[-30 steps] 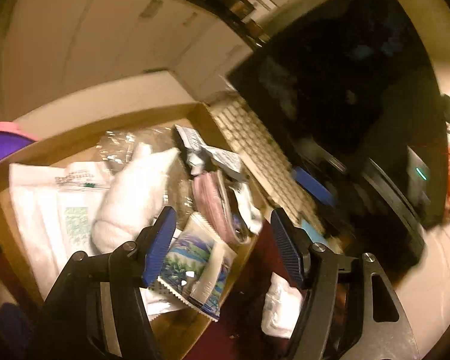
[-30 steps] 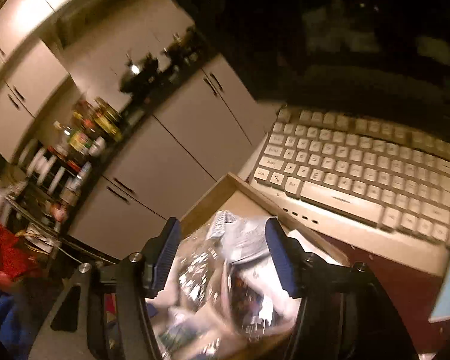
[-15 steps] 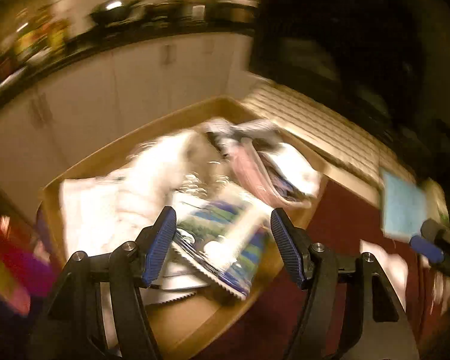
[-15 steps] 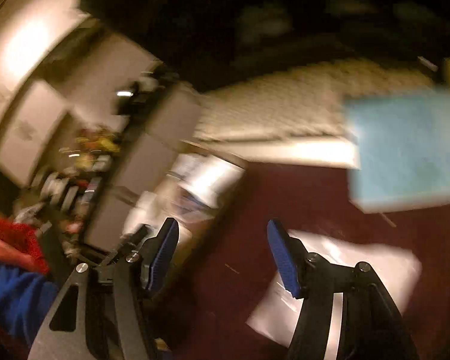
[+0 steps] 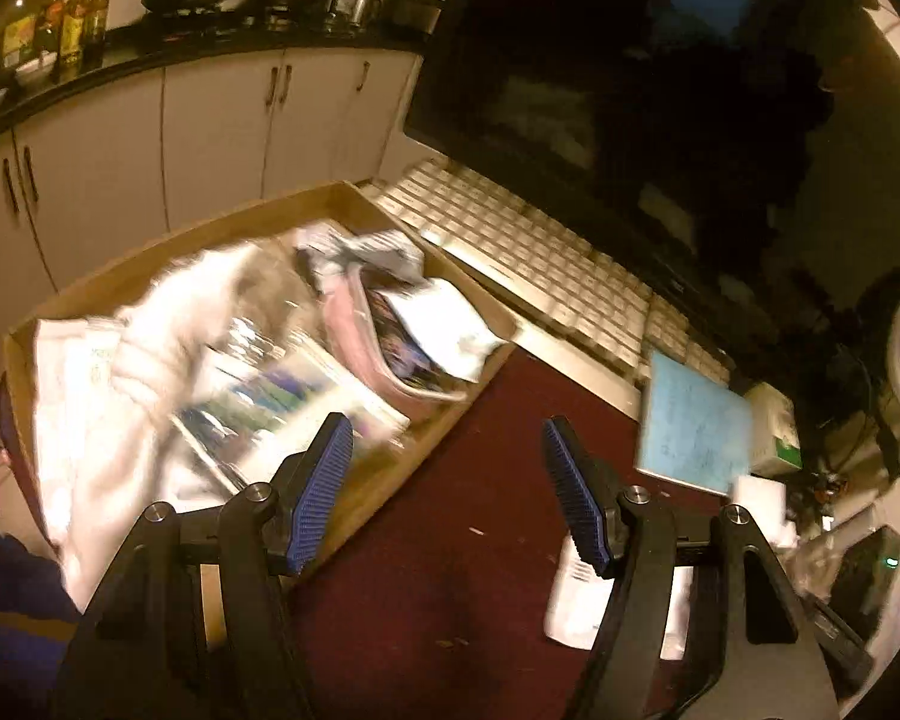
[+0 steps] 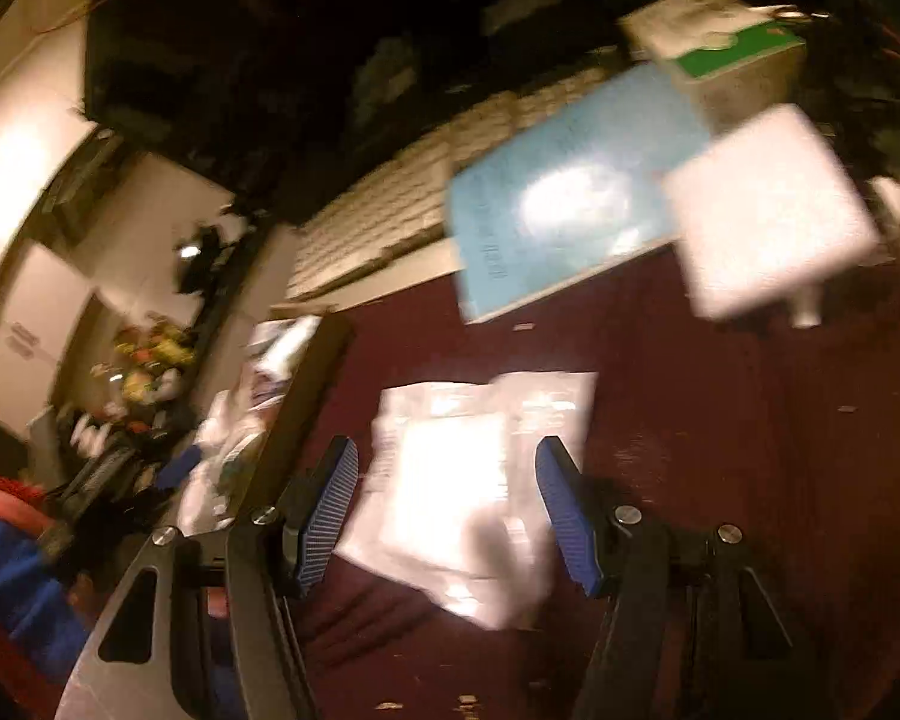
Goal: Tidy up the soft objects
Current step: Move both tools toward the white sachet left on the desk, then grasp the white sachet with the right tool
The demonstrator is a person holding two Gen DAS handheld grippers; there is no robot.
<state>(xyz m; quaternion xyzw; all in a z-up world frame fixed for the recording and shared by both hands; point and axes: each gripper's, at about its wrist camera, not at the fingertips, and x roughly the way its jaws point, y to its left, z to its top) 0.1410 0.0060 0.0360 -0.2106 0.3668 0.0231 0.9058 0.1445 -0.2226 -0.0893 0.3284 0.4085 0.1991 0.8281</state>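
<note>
With the right tool (image 6: 447,510) held apart and empty over the flat white packet (image 6: 468,480) lying mid-worktop beside the cardboard box (image 5: 384,480), only thin film may be pinched and slip.

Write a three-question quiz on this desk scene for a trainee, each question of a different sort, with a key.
1. True or false: the right tongs are clamped on the white packet lying on the dark red desk.
2. Multiple choice: where do most of the soft packets sit? A) in the cardboard box B) on the keyboard C) on the light blue notebook
3. Fill in: beyond the keyboard stands a dark ____.

Key
1. False: both pads stand apart, with the packet lying below and between them.
2. A
3. monitor
</note>
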